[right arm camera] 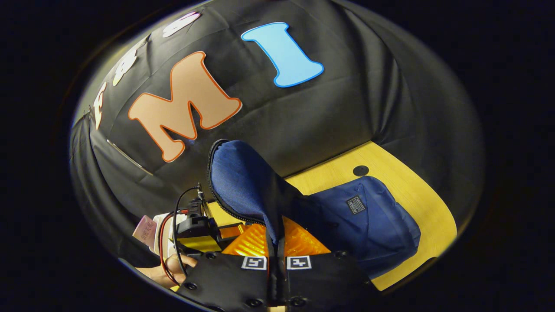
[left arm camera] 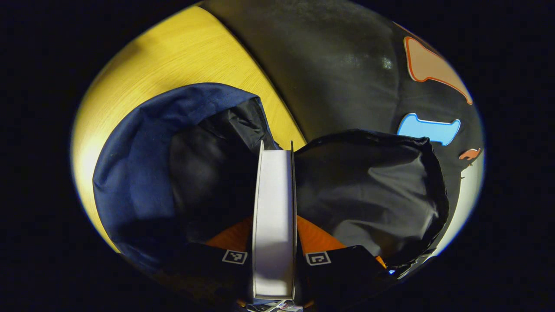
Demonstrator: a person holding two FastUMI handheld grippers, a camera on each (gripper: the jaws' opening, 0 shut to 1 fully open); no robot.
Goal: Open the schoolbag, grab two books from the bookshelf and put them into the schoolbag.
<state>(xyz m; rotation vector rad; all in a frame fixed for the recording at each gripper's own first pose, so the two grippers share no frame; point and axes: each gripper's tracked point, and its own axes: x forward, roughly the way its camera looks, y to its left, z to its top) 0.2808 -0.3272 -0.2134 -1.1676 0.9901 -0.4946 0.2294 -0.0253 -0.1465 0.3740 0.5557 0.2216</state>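
No brand name or writing is legible; the schoolbag carries a small dark label patch on its front pocket, too small to read.

The schoolbag lies on the yellow wooden counter, its main compartment open and its dark lining exposed.

Left gripper: the fingers pinch a book from both sides. The book stands on edge, page block facing the camera, its far end at the bag's mouth, between the blue shell and the dark lining.

Right gripper: the fingers are pressed together on the raised blue flap, holding it upright above the bag. The left gripper and the hand holding it appear just beside the flap.
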